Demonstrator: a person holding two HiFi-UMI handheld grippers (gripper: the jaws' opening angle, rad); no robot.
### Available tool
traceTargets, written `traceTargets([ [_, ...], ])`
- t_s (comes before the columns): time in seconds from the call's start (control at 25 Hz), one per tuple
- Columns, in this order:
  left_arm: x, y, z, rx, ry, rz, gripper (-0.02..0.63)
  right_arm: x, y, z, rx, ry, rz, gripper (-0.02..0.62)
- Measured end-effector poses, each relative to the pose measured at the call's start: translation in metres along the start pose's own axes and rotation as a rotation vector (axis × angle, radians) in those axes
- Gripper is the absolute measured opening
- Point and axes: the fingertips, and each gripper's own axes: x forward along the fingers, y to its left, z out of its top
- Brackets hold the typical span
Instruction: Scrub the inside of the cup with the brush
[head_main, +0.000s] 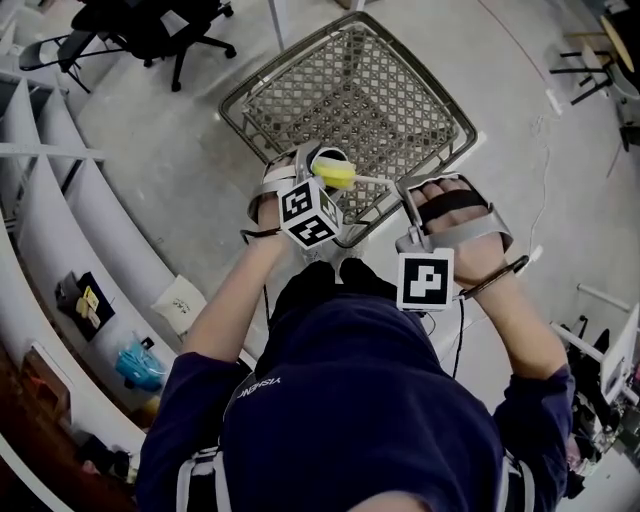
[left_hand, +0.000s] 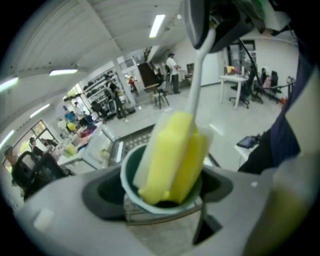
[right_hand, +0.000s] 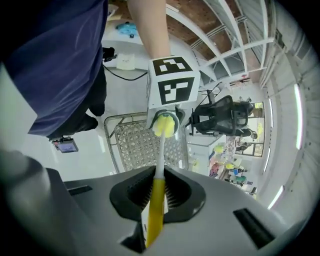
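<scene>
Over basket (head_main: 400, 90), left tool (head_main: 308, 165) grips cup (left_hand: 126, 181), right tool (right_hand: 158, 195) grips brush (head_main: 337, 176) pointing leftward inside.

Navy blue short-sleeved shirt (head_main: 370, 400)

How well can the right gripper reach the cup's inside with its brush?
Probably yes: the right gripper holds the brush, whose yellow head sits inside the open cup held by the left gripper.

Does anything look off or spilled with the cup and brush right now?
Nothing stands out. The left gripper holds the cup, the yellow head of the brush sits inside it, and the right gripper clamps its handle. No spill shows.
</scene>
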Motion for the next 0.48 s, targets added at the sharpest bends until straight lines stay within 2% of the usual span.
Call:
traceTargets([
  [0.12,0.001,-0.009,0.002,0.037,0.019,-0.007,0.41,0.002,-0.001,0.004,-0.036,0.012,0.0,0.031],
  [0.32,0.001,-0.012,0.001,0.052,0.037,-0.01,0.41,0.009,-0.007,-0.005,0.018,0.05,-0.012,0.031],
  [0.48,0.003,-0.007,-0.003,0.05,0.059,-0.01,0.41,0.01,0.002,0.002,0.032,0.032,-0.012,0.031],
])
